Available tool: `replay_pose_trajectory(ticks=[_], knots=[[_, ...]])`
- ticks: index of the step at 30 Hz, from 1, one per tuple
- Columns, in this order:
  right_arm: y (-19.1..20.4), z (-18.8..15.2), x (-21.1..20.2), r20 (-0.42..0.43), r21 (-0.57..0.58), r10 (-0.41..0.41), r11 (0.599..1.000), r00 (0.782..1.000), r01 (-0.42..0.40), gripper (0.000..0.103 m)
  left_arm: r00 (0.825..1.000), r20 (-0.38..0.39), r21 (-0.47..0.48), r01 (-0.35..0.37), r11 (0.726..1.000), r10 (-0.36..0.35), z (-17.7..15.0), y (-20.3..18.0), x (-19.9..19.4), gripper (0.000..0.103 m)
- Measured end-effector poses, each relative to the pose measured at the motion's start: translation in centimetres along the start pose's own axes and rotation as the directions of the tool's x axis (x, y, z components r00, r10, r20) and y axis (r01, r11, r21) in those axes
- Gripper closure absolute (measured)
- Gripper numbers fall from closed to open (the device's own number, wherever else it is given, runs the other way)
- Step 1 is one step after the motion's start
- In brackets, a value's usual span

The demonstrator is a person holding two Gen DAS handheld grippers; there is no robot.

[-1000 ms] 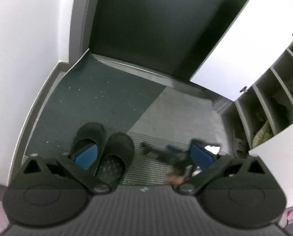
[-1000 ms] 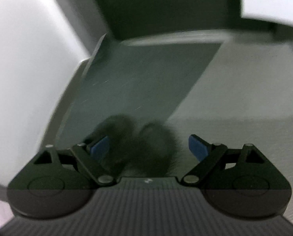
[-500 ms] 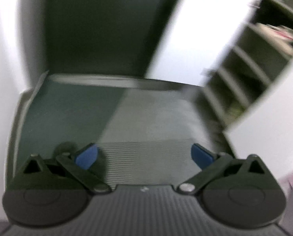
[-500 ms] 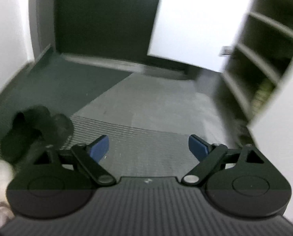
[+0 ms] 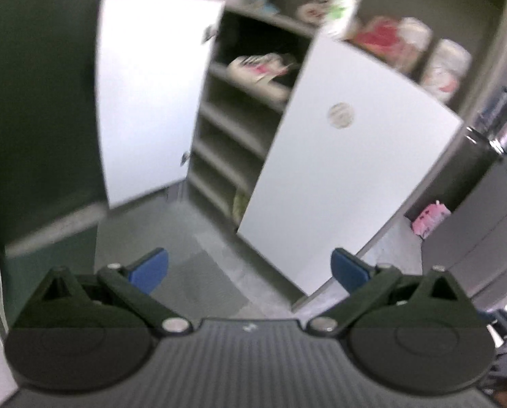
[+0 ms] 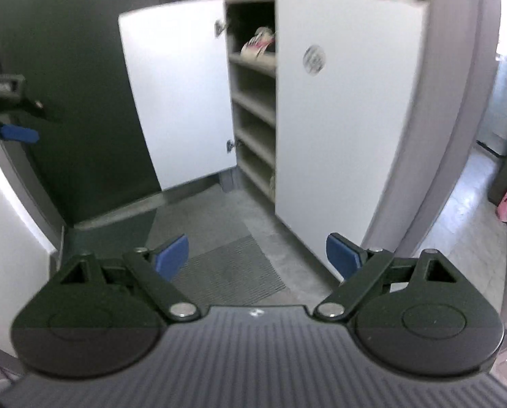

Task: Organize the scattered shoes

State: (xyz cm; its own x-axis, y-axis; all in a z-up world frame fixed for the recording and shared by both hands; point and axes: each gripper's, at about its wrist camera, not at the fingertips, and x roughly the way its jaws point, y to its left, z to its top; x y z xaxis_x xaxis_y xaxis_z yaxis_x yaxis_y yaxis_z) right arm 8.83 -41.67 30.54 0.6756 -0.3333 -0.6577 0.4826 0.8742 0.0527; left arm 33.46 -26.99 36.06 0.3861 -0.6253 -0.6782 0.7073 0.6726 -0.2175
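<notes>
Left gripper [image 5: 248, 267] spread, nothing between pads; right gripper [image 6: 257, 255] spread, empty; open shoe cabinet [image 6: 253, 102] at 12 o'clock; pale sneaker [image 6: 258, 46] on upper shelf.

Smooth matt white cabinet doors [image 6: 338, 108]; ribbed grey floor mat [image 6: 229, 272]; glossy tiled floor [image 6: 464, 224].

The left wrist view is smeared by motion, so the pale shoes [image 5: 257, 68] on the upper cabinet shelf [image 5: 250, 88] and the red-and-white packages [image 5: 399, 40] on top are perhaps unreadable. The open right door [image 6: 335, 108] hides most shelves. The left hand-held gripper [image 6: 12, 119] is cut off by the right view's edge.
</notes>
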Motion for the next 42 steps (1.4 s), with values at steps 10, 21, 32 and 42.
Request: replay_pose_trajectory(ticks=[10,21,32,42], knots=[[-7.9,7.0,-3.3,0.142,0.088,-0.062,0.995,0.988,0.05,0.013,0.995,0.104,0.125,-0.021,0.992,0.008,10.4,-8.2,2.5,0.002],[-10.4,11.2,1.8,0.051,0.186,-0.103,0.978,0.993,0.091,0.013,0.981,0.088,0.281,0.142,0.949,-0.173,22.5,-5.6,12.9,0.009],[-9.5,16.0,12.3,-0.289,0.494,-0.439,0.693,0.851,0.525,0.013,0.815,-0.142,0.5,0.549,0.669,-0.562,35.9,-1.5,36.3,0.019],[-2.9,18.5,12.0,-0.449,0.618,-0.578,0.349,0.681,0.704,0.013,0.667,-0.342,0.551,0.713,0.434,-0.662,37.9,-3.6,45.3,0.034]])
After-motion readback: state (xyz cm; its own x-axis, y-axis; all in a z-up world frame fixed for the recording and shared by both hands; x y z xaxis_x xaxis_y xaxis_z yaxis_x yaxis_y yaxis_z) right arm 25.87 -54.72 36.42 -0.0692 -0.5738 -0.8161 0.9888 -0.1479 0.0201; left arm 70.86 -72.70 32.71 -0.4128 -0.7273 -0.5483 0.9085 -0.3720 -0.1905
